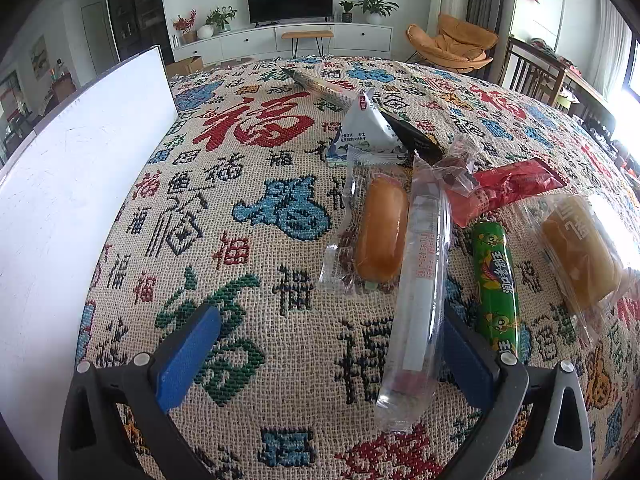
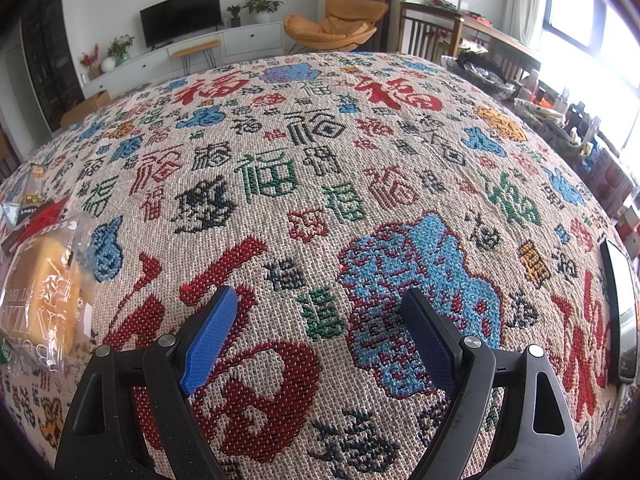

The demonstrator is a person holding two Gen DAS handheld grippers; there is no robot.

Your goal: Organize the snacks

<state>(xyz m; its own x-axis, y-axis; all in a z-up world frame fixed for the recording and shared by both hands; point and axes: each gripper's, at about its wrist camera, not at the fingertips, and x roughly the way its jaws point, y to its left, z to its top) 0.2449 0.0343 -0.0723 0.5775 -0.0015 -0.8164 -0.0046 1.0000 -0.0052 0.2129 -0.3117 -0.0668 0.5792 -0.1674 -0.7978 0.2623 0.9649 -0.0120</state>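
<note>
In the left wrist view several snacks lie on the patterned tablecloth. A long clear-wrapped stick reaches down between my left gripper's open jaws, close to the right finger. Beside it lie a wrapped bun, a green sausage, a red packet, a wrapped cake, a white triangular pack and a far stick pack. My right gripper is open and empty over bare cloth; a wrapped bread lies at its far left.
A white box wall stands along the left of the left wrist view. A phone lies at the cloth's right edge in the right wrist view. Chairs, a TV unit and a cluttered side table stand beyond the table.
</note>
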